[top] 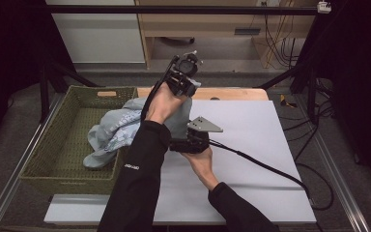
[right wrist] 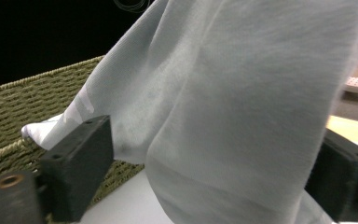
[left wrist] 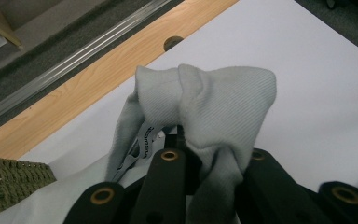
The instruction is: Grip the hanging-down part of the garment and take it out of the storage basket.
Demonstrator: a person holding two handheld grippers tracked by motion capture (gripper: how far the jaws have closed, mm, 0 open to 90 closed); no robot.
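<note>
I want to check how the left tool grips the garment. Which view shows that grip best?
The left gripper view: the pale grey garment bunches up between the left tool jaws, pinched shut. The high view shows the raised hand covering that grip, cloth trailing into the green basket. The right gripper view shows cloth hanging between the right tool open jaws.

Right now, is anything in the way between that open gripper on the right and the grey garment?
Nothing visible. The right gripper has its jaws open with the grey garment hanging directly between them, while the left gripper holds the cloth's upper fold above the white table.
</note>
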